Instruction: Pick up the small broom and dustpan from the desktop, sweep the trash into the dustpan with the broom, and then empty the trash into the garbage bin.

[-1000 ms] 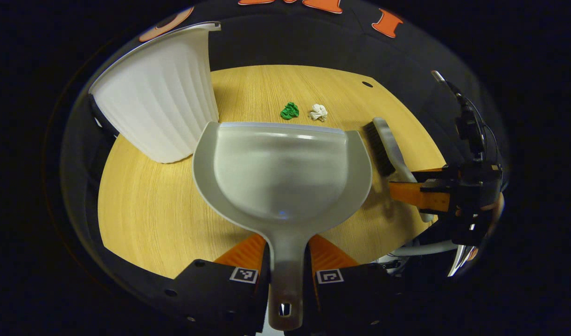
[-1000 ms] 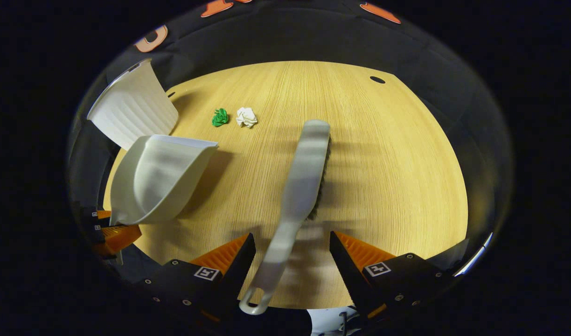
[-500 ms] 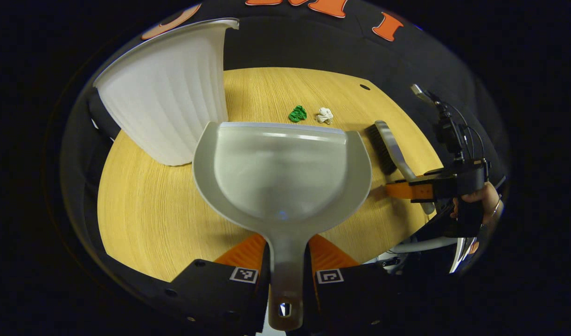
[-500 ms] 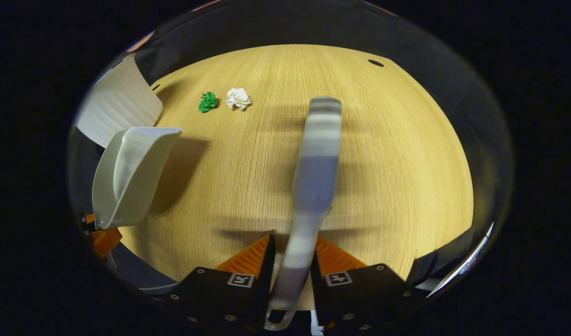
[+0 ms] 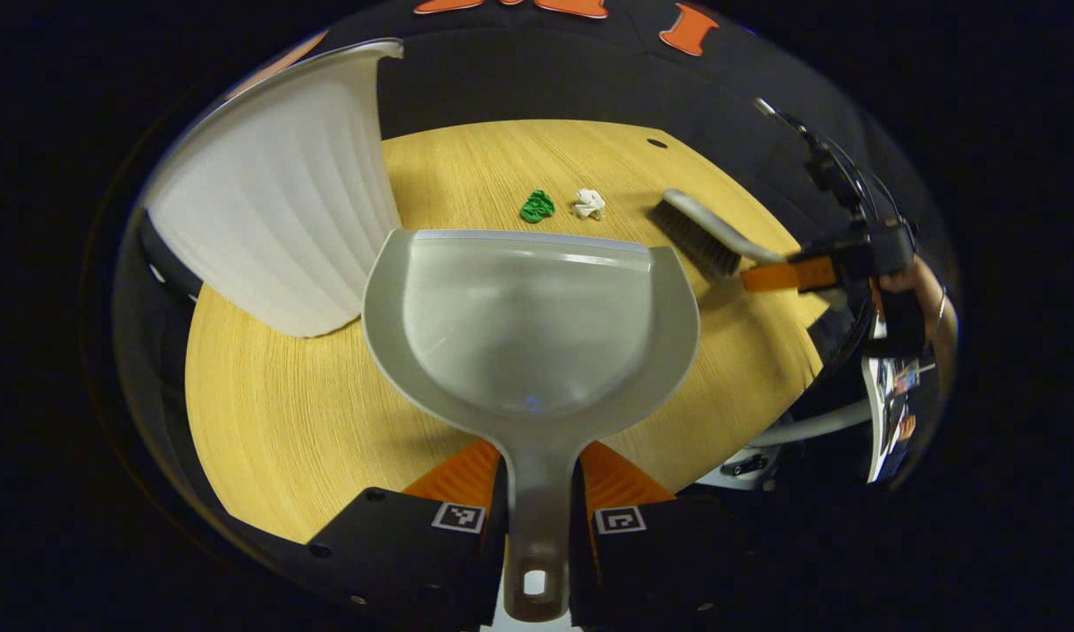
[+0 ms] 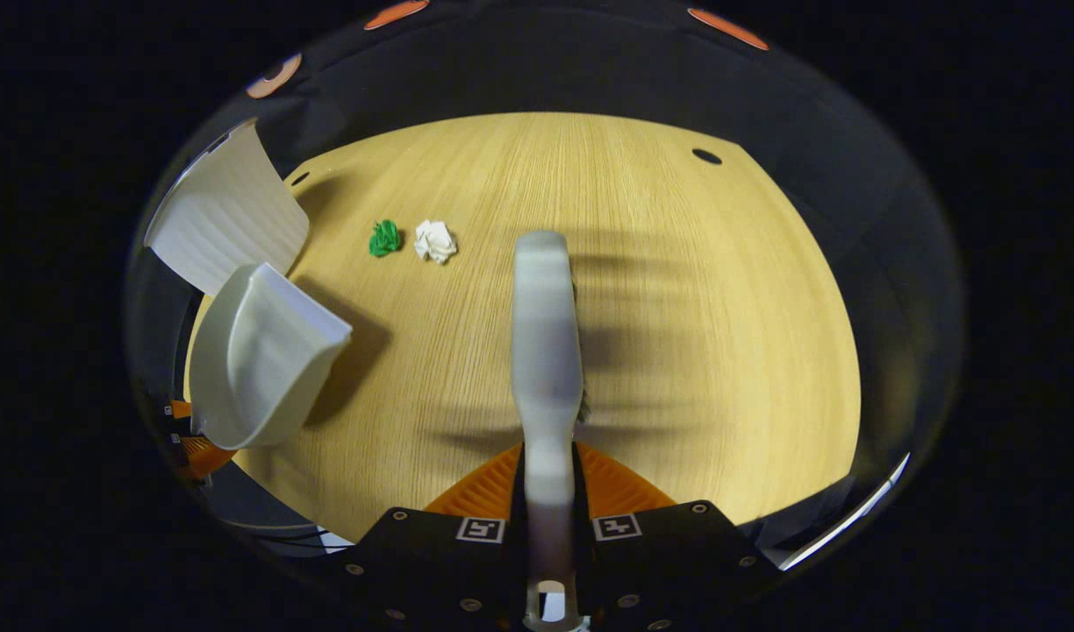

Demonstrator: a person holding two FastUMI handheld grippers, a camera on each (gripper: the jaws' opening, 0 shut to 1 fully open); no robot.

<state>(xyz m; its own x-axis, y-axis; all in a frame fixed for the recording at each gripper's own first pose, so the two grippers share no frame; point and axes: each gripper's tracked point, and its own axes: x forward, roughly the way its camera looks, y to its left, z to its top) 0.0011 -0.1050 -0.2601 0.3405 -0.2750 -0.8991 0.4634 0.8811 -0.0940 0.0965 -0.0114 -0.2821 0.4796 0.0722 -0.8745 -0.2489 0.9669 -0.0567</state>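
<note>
My left gripper (image 5: 537, 470) is shut on the handle of the grey dustpan (image 5: 530, 320), which is held above the wooden desktop (image 5: 282, 412). Beyond its front lip lie a green crumpled scrap (image 5: 537, 206) and a white crumpled scrap (image 5: 590, 204). My right gripper (image 6: 547, 478) is shut on the handle of the grey small broom (image 6: 546, 333), held lifted over the desk, bristles down. In the right gripper view the scraps (image 6: 384, 238) (image 6: 435, 240) lie ahead to the left, and the dustpan (image 6: 261, 355) hangs at the left. The broom (image 5: 708, 237) shows at the right of the left gripper view.
A white ribbed garbage bin (image 5: 278, 233) stands on the desk at the left, close to the dustpan; the bin (image 6: 225, 211) sits behind the dustpan in the right gripper view. A dark cable hole (image 6: 705, 156) marks the desk's far right. A hand (image 5: 905, 281) holds the right gripper.
The right gripper closed on the broom handle and lifted the broom off the desk, straightening it. The dustpan stays gripped and has shifted slightly.
</note>
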